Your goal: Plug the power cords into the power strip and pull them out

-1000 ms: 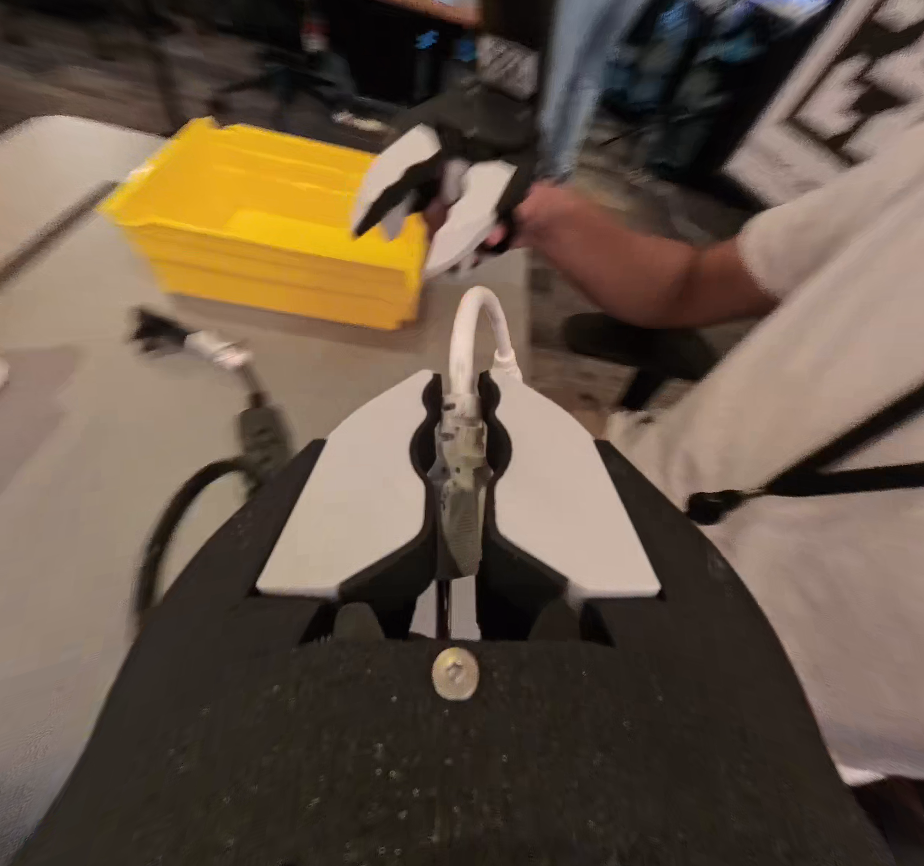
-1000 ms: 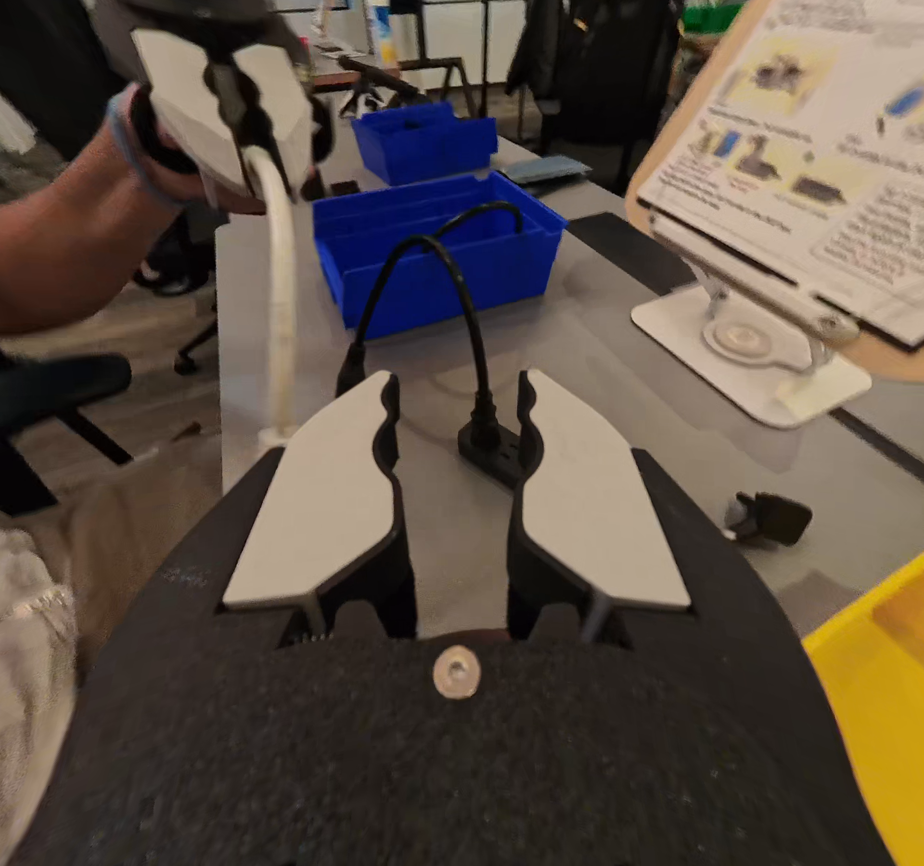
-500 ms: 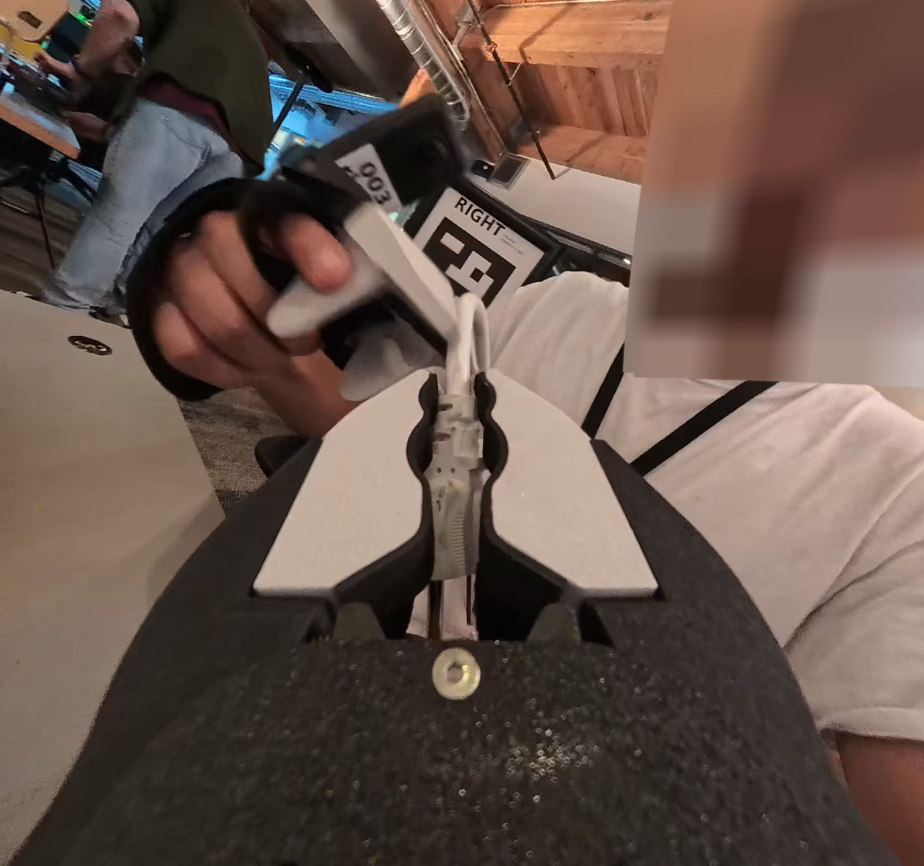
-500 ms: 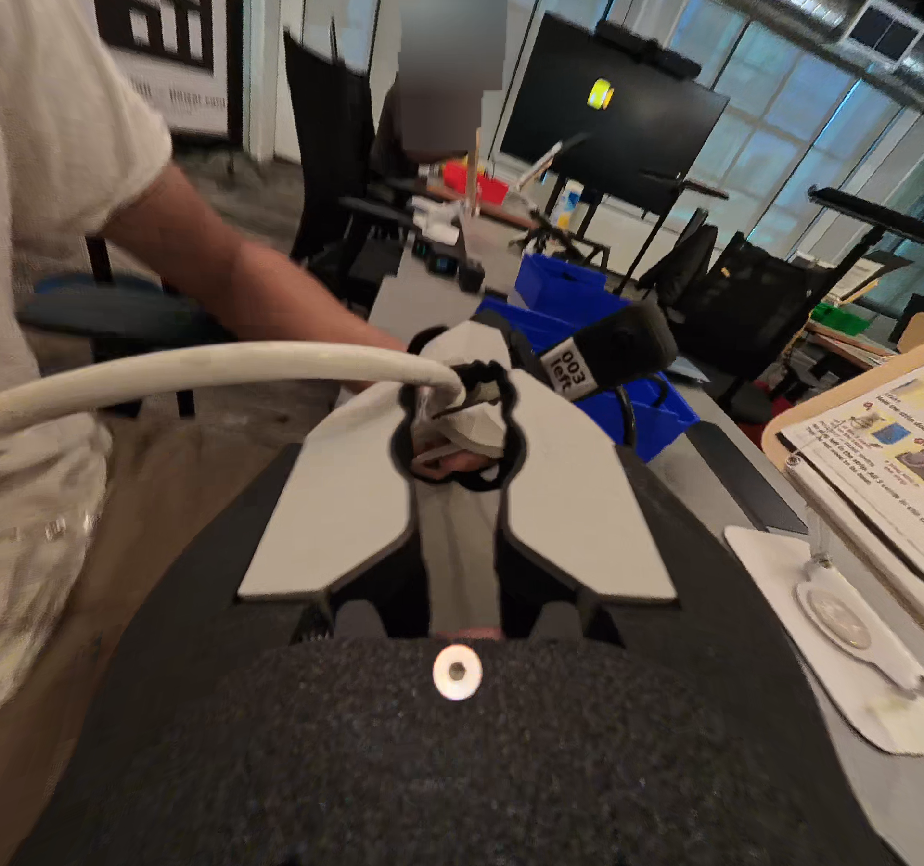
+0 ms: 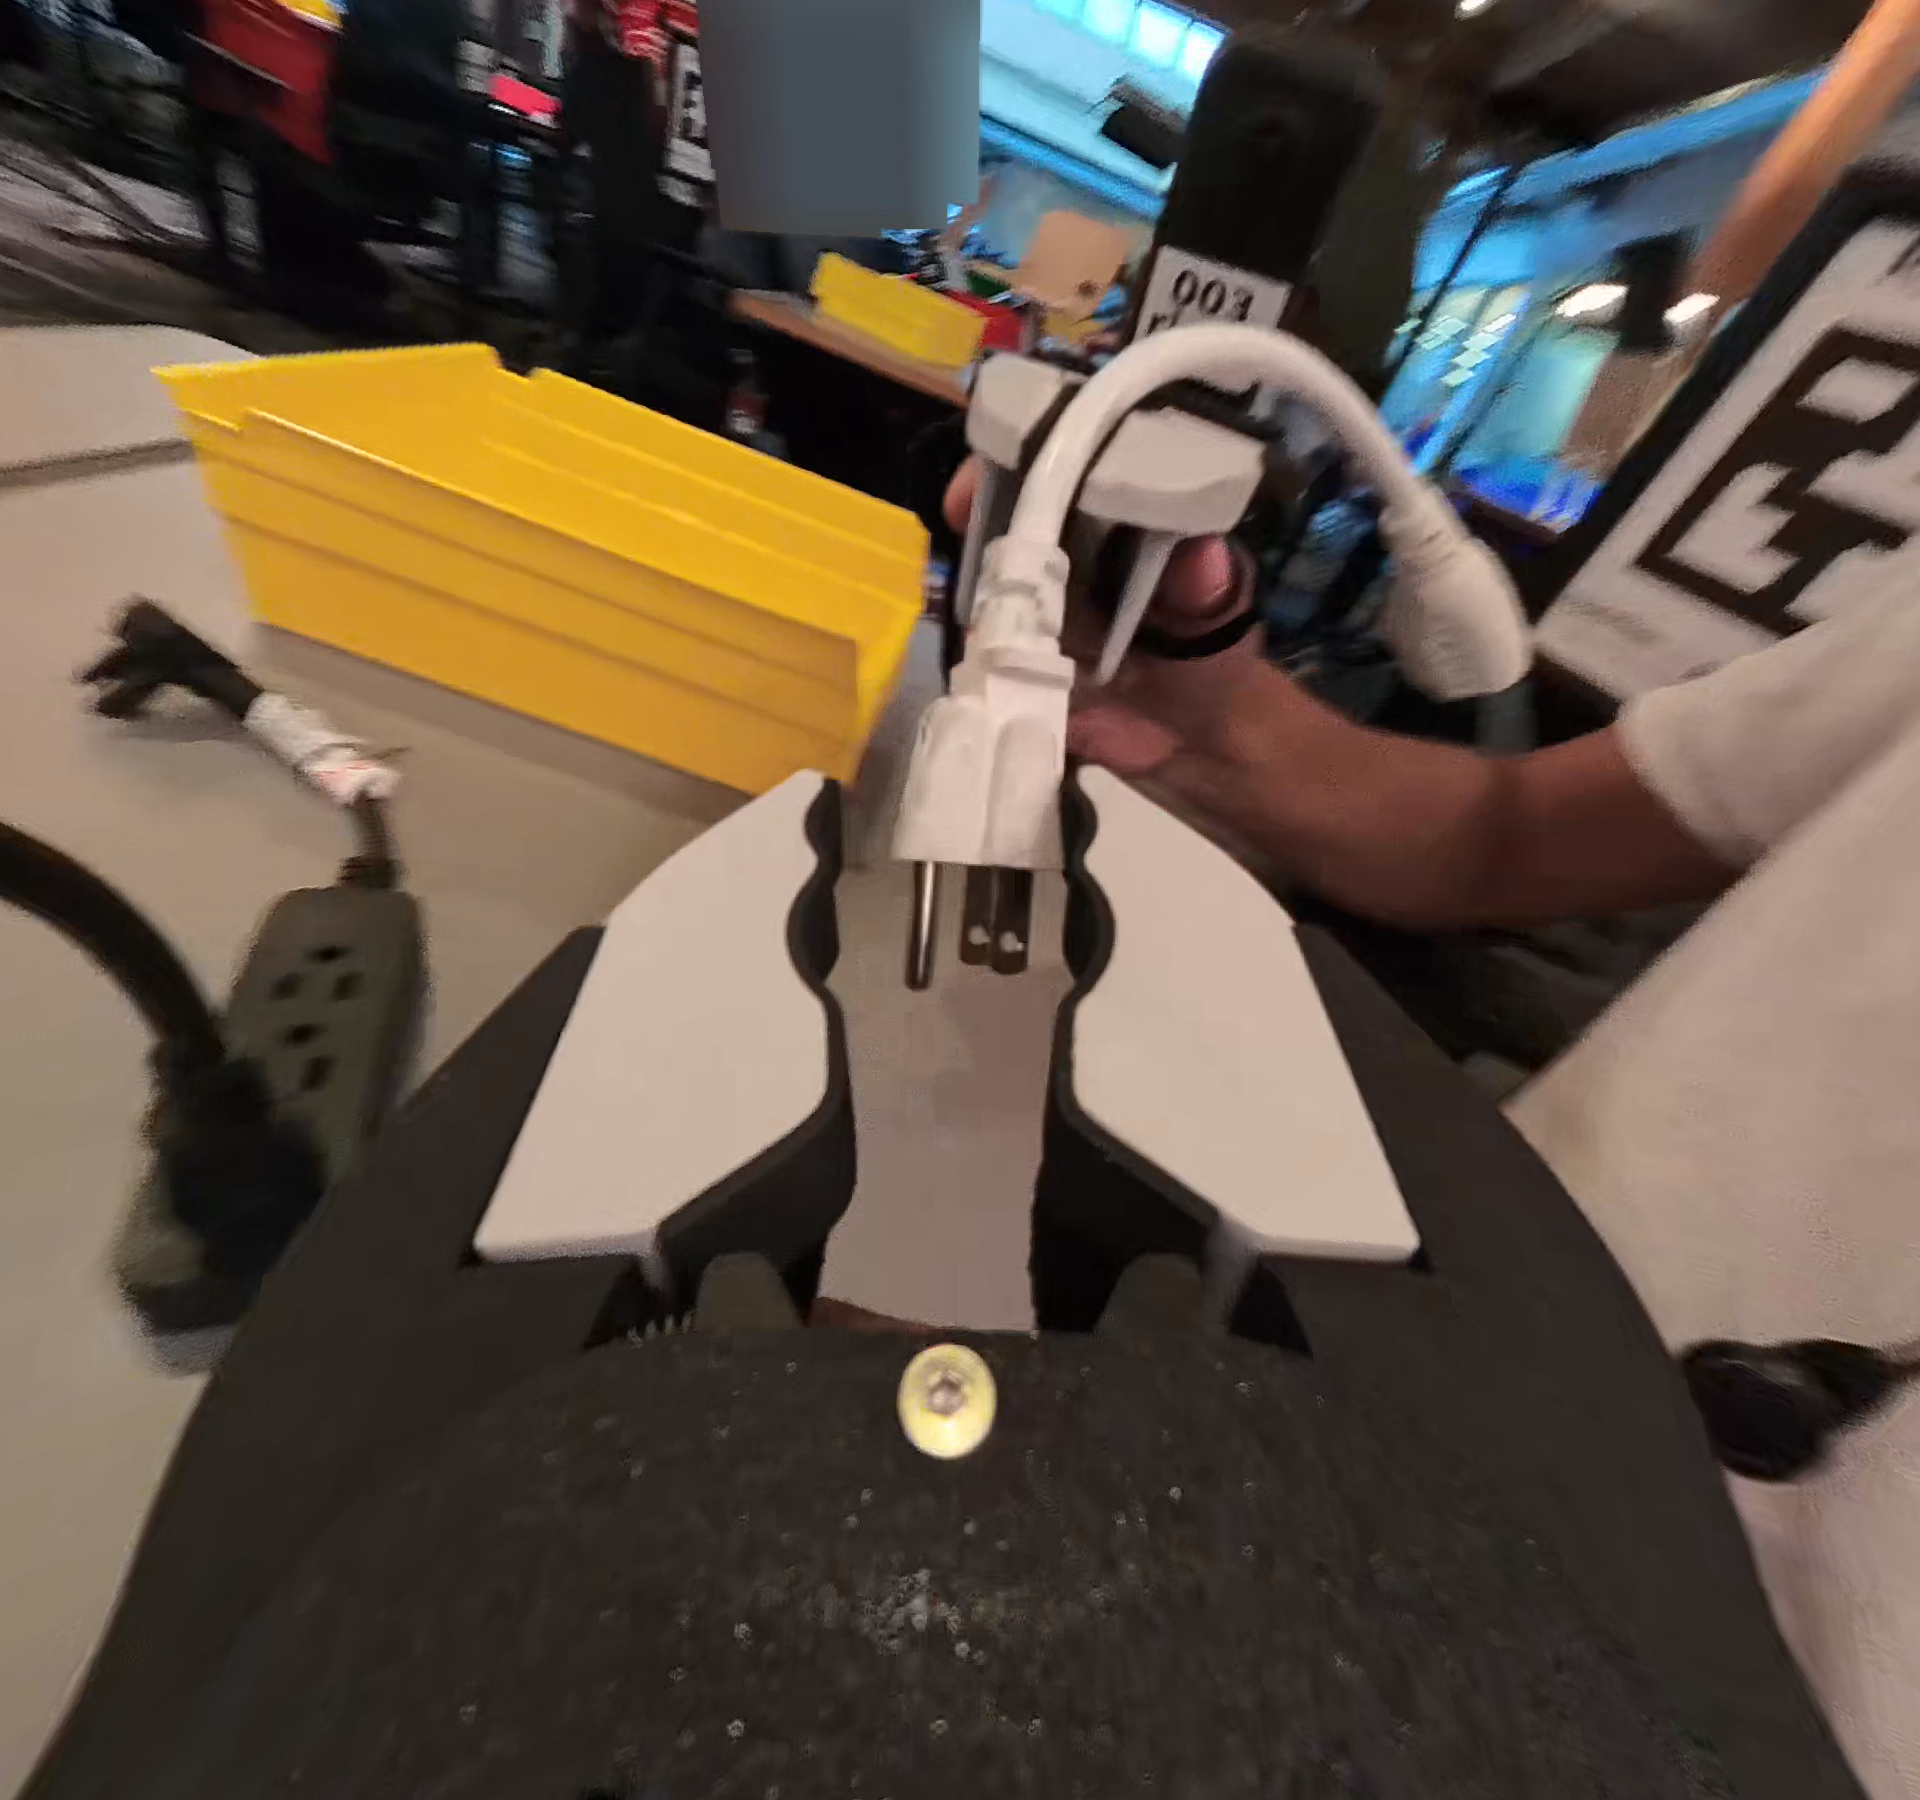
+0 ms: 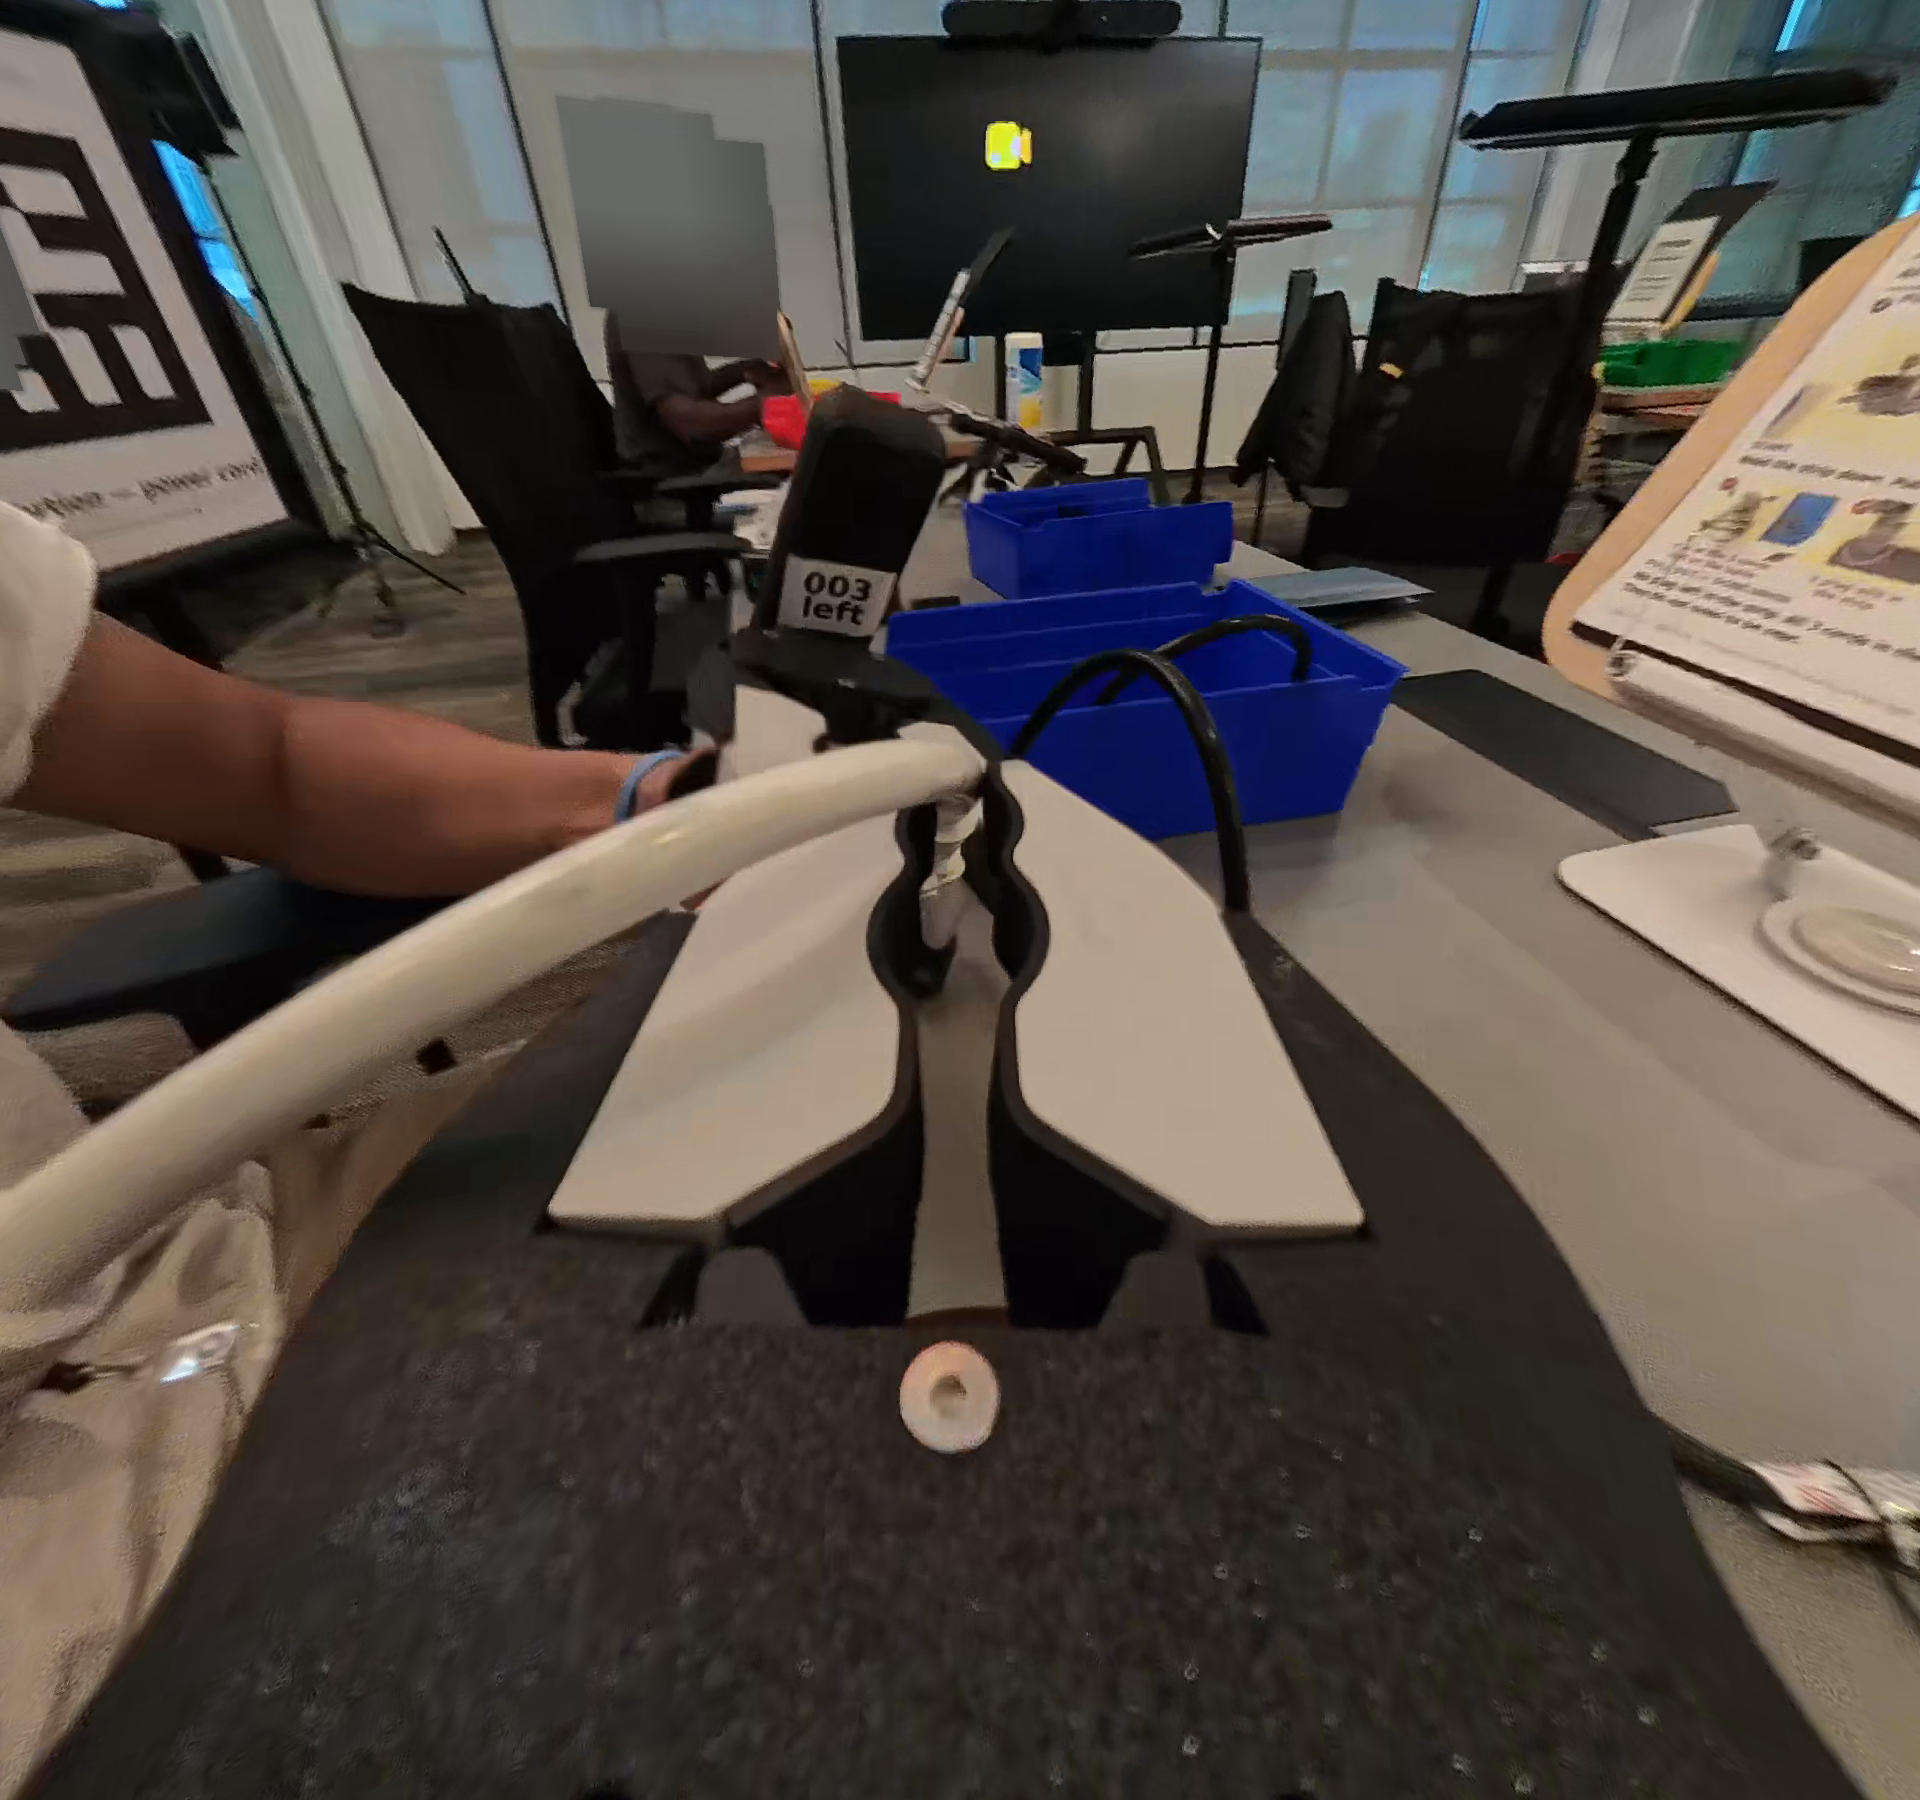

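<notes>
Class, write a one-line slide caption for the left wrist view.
Open left gripper beside the white plug; right gripper holds its cord above the table.

Both claws same build: black speckled body, pale grey fingers (image 5: 686, 1044), one brass screw (image 5: 947, 1400) centred. Operator wears white tee (image 5: 1787, 711), blue wristband (image 6: 642, 782).

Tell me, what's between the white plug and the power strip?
In the left wrist view, only one finger of the open left claw and bare table lie between the white plug and the power strip.
</notes>
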Demonstrator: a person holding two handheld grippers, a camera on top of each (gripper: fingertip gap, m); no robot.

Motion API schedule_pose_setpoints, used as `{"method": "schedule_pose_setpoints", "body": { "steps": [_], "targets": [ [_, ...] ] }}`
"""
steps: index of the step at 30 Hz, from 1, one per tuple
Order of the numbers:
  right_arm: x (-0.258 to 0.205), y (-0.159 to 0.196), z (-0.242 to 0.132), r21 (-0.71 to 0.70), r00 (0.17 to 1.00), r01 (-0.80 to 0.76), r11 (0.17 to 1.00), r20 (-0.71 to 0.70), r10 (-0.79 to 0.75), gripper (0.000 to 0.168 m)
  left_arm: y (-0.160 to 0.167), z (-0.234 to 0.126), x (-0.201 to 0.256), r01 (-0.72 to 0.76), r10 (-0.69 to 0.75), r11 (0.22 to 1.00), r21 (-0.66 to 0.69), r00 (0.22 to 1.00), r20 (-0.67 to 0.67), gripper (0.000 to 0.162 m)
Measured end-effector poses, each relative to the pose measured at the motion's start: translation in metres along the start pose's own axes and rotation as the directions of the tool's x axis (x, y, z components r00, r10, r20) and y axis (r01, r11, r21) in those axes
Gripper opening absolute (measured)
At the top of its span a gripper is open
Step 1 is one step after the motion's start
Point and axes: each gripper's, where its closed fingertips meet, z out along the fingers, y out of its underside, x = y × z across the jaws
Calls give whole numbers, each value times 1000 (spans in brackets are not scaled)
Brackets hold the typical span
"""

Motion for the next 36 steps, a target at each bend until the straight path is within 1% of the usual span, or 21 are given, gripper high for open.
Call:
{"method": "schedule_pose_setpoints", "body": {
  "steps": [1, 3, 4, 7, 9, 11, 12, 15, 17, 19, 22, 26, 31, 33, 34, 36],
  "targets": [
    [0, 1, 2, 2, 1000, -12, 1000, 2, 12, 8, 4, 0, -4, -49, 50, 999, -16, 998, 48, 30],
    [2, 4, 5, -13, 1000, 2, 1000, -18, -2, 8, 9, 0, -7, -98, 102, 994, -49, 991, 91, 29],
    [2, 4, 5, -10, 1000, 6, 1000, -13, -6, 8, 9, 0, -5, -80, 84, 995, -51, 993, 78, 29],
    [-3, 2, 1, 7, 998, 62, 998, 25, -62, 9, 6, -2, 5, 38, -39, 999, -29, 999, -29, 29],
    [-13, 1, -3, 22, 991, 98, 995, 92, -100, 11, 3, -2, 16, 158, -156, 987, 2, 976, -150, 28],
    [-25, 4, -5, 9, 978, 102, 995, 180, -102, 24, 0, -3, 28, 296, -277, 955, 20, 913, -299, 28],
    [-31, 8, -5, -21, 971, 110, 994, 216, -103, 29, 0, -2, 34, 354, -324, 935, 17, 873, -364, 28],
    [-44, 23, -3, -117, 947, 217, 969, 267, -179, 45, 3, 2, 51, 483, -427, 875, -33, 737, -524, 27],
    [-51, 27, -2, -154, 929, 297, 942, 276, -248, 42, 5, 3, 59, 521, -461, 850, -74, 669, -582, 27],
    [-55, 24, -3, -161, 911, 359, 919, 276, -307, 41, 8, 4, 61, 533, -479, 840, -100, 641, -600, 27],
    [-58, 24, -6, -238, 879, 443, 864, 306, -366, 41, 11, 3, 62, 525, -487, 842, -127, 637, -598, 27],
    [-73, 24, -11, -290, 827, 513, 808, 420, -374, 40, 14, 2, 65, 512, -488, 845, -152, 624, -610, 27],
    [-72, 25, -10, -362, 768, 604, 710, 504, -396, 41, 12, 1, 68, 532, -495, 833, -153, 591, -637, 27],
    [-70, 29, -7, -385, 744, 645, 660, 517, -424, 34, 9, 2, 67, 551, -496, 823, -136, 582, -645, 27],
    [-69, 32, -5, -390, 731, 663, 638, 520, -442, 25, 8, 2, 67, 557, -493, 821, -127, 578, -650, 27],
    [-65, 27, 1, -371, 717, 689, 623, 476, -510, 23, 3, 0, 63, 582, -485, 809, -86, 576, -659, 27]
  ]
}}
